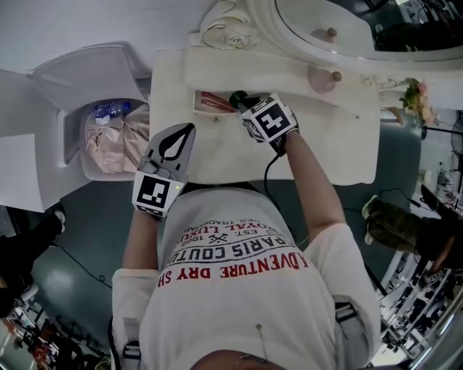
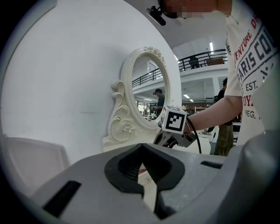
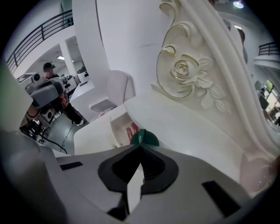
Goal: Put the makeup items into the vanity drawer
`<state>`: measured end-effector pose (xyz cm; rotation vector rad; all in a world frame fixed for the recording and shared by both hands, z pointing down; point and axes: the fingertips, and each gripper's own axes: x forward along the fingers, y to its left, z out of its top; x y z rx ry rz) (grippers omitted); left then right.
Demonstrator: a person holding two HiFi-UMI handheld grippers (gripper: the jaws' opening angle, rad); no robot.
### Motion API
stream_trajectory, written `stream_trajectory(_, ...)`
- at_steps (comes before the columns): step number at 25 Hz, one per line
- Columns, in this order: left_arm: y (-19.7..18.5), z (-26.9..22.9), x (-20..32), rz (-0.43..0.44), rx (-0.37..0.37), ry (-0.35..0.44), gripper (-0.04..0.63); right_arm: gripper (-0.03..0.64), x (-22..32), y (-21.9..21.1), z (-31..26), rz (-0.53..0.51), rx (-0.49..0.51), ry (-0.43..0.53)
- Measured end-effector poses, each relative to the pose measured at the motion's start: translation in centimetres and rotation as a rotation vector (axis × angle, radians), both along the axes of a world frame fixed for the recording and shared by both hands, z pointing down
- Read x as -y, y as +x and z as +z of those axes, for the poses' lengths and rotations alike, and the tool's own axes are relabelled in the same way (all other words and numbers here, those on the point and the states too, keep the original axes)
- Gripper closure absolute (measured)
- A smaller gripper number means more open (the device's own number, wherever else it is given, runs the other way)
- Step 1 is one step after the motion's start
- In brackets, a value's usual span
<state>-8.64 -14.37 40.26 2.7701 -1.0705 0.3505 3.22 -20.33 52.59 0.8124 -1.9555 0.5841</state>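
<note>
Closest in, the person's white printed T-shirt (image 1: 239, 267) fills the bottom of the head view, with both forearms reaching out over the cream vanity top (image 1: 217, 155). The left gripper (image 1: 187, 134) hangs over the near left part of that top; its jaws are together at the tips and nothing sits between them, which the left gripper view confirms. Further across the top, the right gripper (image 3: 141, 148) points steeply down at the left end of the raised shelf. Its jaws are pressed together, with a green round-topped makeup item (image 3: 144, 138) pinched at their very tips. That item sits just above the right end of the open vanity drawer (image 3: 117, 127), not yet resting inside it. Some reddish items (image 1: 215, 101) already lie in the drawer, though their exact kind is too small to tell. Beyond the drawer, two round knobs (image 1: 336, 75) show on the shelf front, and the oval mirror (image 1: 325, 22) rises behind in its carved cream frame (image 3: 183, 72) with a rose motif. Off to the left of the vanity stands a white bin (image 1: 72, 137) holding crumpled plastic bags (image 1: 108, 141) and a water bottle (image 1: 108, 110).
</note>
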Motion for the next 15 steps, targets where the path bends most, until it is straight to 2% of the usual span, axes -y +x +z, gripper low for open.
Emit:
stream_trajectory(11, -4.3, 1.1, 0.0, -0.072, 0.005, -0.028, 0.592, 0.618, -0.1, -5.9, 2.1, -0.1, 0.021, -0.064)
stream_trajectory(15, -5.1, 1.3, -0.2, -0.075, 0.009, -0.028, 0.592, 0.618, 0.4, -6.6, 2.5, -0.087, 0.024, -0.061)
